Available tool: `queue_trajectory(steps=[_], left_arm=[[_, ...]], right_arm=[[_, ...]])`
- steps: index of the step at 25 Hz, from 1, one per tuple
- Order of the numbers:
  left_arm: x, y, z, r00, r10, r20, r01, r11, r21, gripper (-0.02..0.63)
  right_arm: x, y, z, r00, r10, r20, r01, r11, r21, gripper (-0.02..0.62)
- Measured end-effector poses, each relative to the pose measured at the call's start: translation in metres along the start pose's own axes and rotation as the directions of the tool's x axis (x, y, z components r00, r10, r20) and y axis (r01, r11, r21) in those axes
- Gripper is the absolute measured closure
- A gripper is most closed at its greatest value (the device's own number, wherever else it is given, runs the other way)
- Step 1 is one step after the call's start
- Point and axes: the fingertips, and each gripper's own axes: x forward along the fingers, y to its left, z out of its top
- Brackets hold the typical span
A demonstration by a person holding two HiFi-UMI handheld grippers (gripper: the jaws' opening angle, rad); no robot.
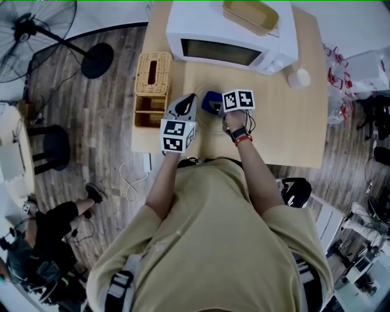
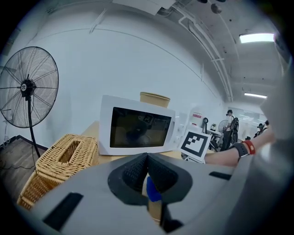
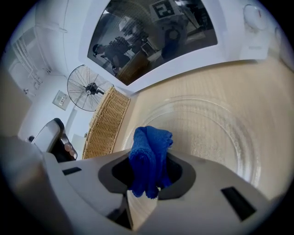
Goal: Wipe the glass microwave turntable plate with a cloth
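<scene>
The clear glass turntable plate point(image 3: 209, 137) lies flat on the wooden table point(image 1: 286, 128) in front of the white microwave point(image 1: 225, 36); in the head view it hardly shows. My right gripper point(image 3: 148, 170) is shut on a folded blue cloth point(image 3: 149, 153), held just above the plate's near left part. The head view shows that cloth point(image 1: 211, 100) between the two grippers. My left gripper point(image 2: 147, 172) is shut, its pads meeting with nothing seen between them. It point(image 1: 193, 97) hovers left of the cloth, level and aimed at the microwave point(image 2: 138, 131).
A wicker tissue box point(image 1: 152, 76) stands at the table's left edge, close to my left gripper. A tan container point(image 1: 251, 15) sits on the microwave and a small white bottle point(image 1: 300, 77) stands right of it. A standing fan point(image 1: 36, 30) is on the floor at left.
</scene>
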Motion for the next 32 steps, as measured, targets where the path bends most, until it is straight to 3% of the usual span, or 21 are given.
queue_trajectory(steps=[32], left_arm=[[0.039,-0.034,-0.014,0.992,-0.111,-0.056,0.114,0.993,0.041,0.586]], right_arm=[[-0.068,-0.077,-0.009,0.992,-0.079,0.099,0.067,0.99,0.123,0.476]])
